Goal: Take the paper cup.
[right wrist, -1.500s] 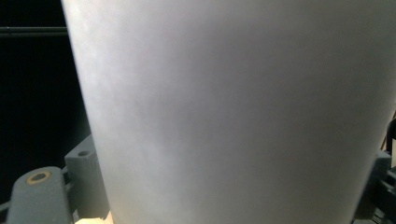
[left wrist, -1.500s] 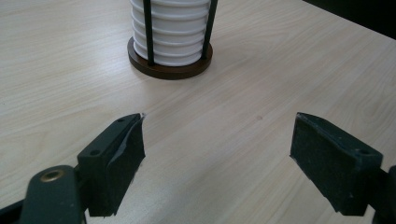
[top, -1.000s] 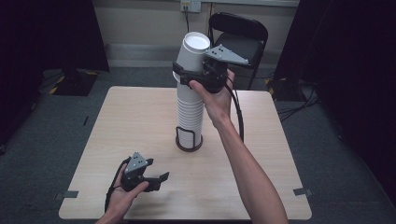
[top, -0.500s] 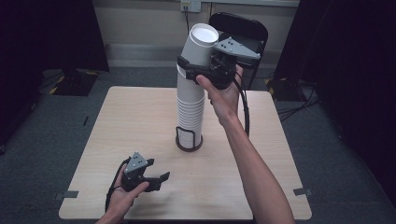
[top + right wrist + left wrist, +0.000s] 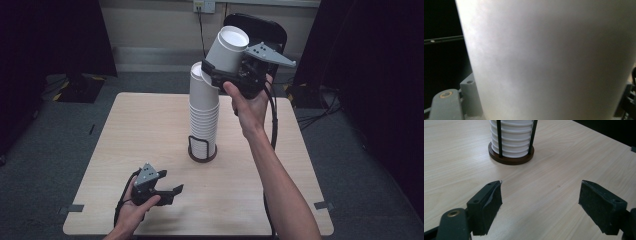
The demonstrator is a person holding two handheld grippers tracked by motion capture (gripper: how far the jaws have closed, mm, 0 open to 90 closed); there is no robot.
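Observation:
A tall stack of white paper cups [image 5: 204,115] stands in a black wire holder with a round brown base [image 5: 202,155] at the table's middle; the base [image 5: 510,160] also shows ahead of the left jaws. My right gripper [image 5: 225,70] is shut on one white cup [image 5: 228,49], held tilted just above and right of the stack's top. That cup [image 5: 549,60] sits close between the jaws in the right gripper view. My left gripper [image 5: 172,192] rests open near the table's front left edge, nothing between its pads [image 5: 490,202].
The light wooden table [image 5: 125,135] has bare surface left and right of the holder. A black chair [image 5: 260,27] stands behind the far edge, with cables [image 5: 320,115] on the grey floor at the right.
The right gripper has lifted the top cup up and to the right, off the stack, and tilted it. The left gripper has stayed in place.

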